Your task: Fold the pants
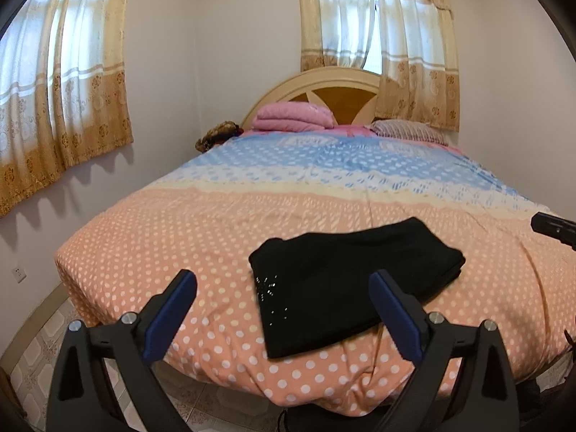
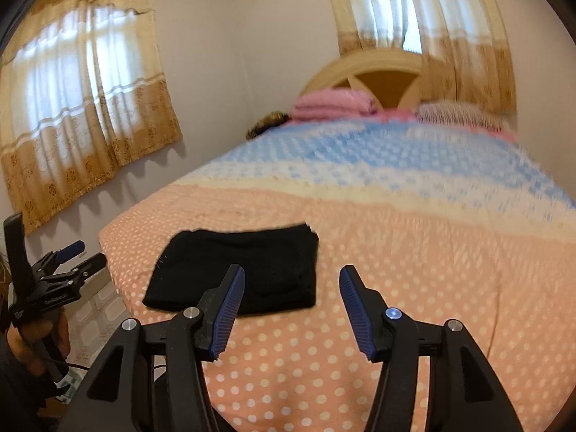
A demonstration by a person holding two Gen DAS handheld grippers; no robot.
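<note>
a home bedroom: a wide bed with a peach, cream and blue polka-dot cover (image 1: 223,223), a rounded cream wooden headboard (image 1: 324,79), folded pink quilt (image 1: 291,117), and gold lace window curtains (image 1: 64,90).

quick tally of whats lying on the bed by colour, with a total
black: 1, the folded pants
pink: 1, the folded blanket by the headboard
patterned pale: 1, the pillow
brown: 1, a fuzzy item at the bed's far left edge, too small to identify
total: 4
</note>
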